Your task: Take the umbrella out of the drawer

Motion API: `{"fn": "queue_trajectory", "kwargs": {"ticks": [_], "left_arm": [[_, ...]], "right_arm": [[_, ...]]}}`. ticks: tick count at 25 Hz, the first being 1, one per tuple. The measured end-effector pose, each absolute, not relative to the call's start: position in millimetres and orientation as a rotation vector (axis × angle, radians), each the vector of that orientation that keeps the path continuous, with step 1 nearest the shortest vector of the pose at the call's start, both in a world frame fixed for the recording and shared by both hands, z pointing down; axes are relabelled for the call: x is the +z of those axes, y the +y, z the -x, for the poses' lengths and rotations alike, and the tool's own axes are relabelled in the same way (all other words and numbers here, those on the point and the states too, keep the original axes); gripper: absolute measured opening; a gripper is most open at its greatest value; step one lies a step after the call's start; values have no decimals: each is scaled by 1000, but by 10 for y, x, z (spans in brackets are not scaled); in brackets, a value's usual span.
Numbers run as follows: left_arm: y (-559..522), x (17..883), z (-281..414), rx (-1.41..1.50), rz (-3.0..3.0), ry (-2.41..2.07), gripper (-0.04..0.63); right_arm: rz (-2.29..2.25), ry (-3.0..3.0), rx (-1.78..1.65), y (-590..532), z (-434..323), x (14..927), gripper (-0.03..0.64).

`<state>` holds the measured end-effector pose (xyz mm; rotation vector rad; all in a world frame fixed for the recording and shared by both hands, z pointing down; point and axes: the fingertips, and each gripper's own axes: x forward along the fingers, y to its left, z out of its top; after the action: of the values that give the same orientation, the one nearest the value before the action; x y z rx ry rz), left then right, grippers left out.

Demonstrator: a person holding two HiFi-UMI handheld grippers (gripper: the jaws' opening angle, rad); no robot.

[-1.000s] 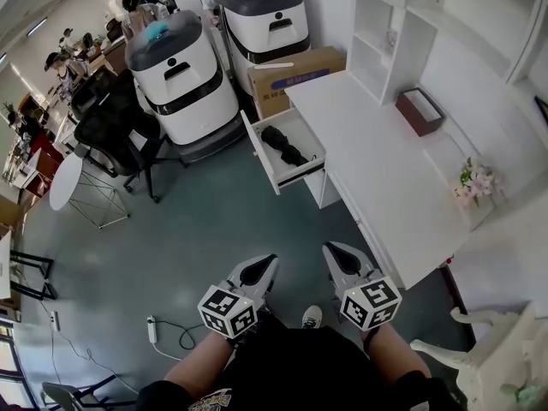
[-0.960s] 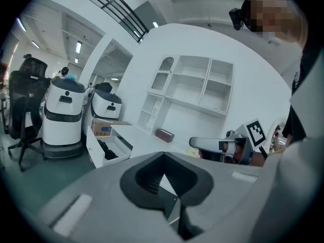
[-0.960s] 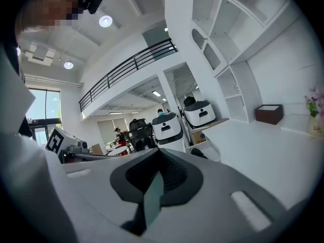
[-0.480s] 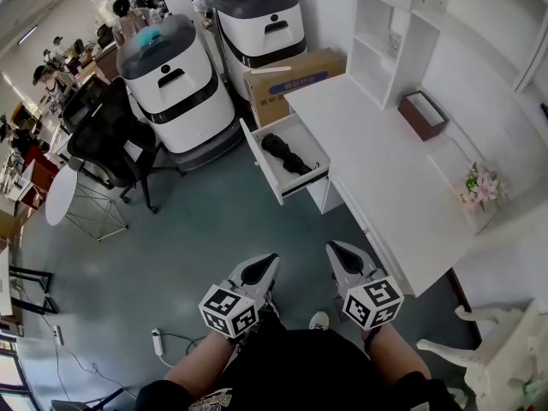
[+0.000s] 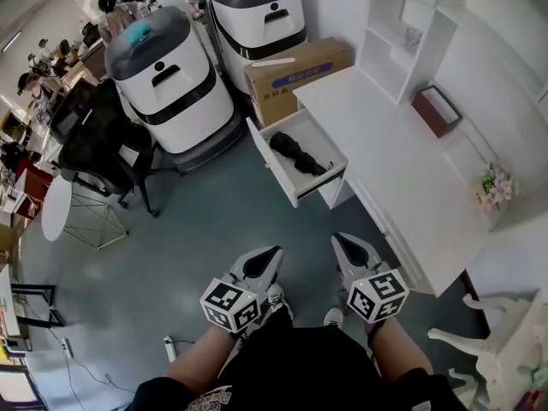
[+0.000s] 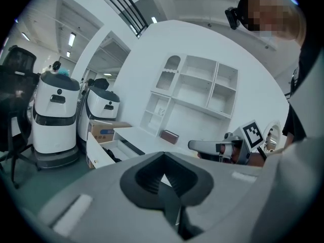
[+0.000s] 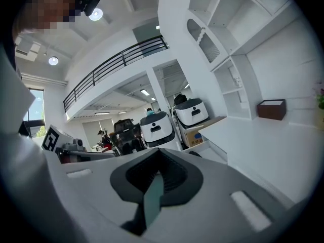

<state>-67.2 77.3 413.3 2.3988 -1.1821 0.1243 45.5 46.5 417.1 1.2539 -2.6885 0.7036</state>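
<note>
The grey left gripper [image 5: 266, 258] and grey right gripper [image 5: 342, 243] point forward side by side, jaws pressed together and empty, while well ahead the black folded umbrella [image 5: 298, 154] lies lengthwise in the open white drawer [image 5: 275, 166], seemingly marginally nearer the right gripper.

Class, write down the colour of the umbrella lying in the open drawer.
Black. The umbrella shows best in the head view.

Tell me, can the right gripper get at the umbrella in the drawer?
Not from here, but probably once carried closer: the drawer stands open, the umbrella lies uncovered inside, and only bare floor separates it from the right gripper, whose shut jaws must open first.
</note>
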Motion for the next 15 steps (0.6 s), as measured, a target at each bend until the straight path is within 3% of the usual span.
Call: {"fn": "queue_trajectory", "kwargs": {"ticks": [15], "left_arm": [[263,4152,1437,125,-2453,-1046,1]], "right_arm": [[-1424,-2603,679,76,258,4207,28]]}}
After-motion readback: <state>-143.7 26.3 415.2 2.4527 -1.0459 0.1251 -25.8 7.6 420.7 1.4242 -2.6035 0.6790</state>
